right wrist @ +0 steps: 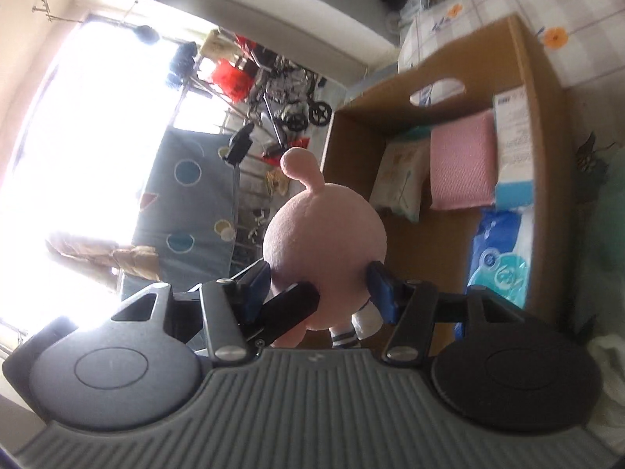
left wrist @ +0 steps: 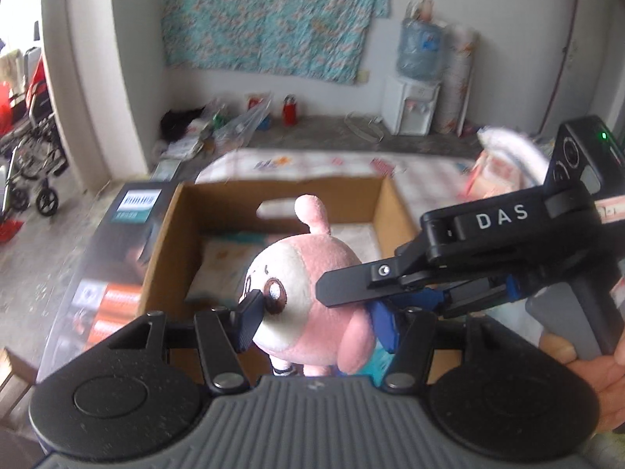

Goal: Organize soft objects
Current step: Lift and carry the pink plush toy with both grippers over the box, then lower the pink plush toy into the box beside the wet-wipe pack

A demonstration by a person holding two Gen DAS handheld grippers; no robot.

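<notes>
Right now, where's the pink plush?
The pink plush toy is held in the air between both grippers, left gripper and right gripper, centre of both wrist views, just in front of the open cardboard box.

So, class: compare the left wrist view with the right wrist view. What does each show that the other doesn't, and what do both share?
Only the left wrist view shows the pink plush toy's face, a water dispenser and the other hand-held gripper's black body.

Only the right wrist view shows a pink cloth and packets inside the box, plus a bright window.

Both show the toy held between the left hand-held gripper and right hand-held gripper, beside the cardboard box.
</notes>
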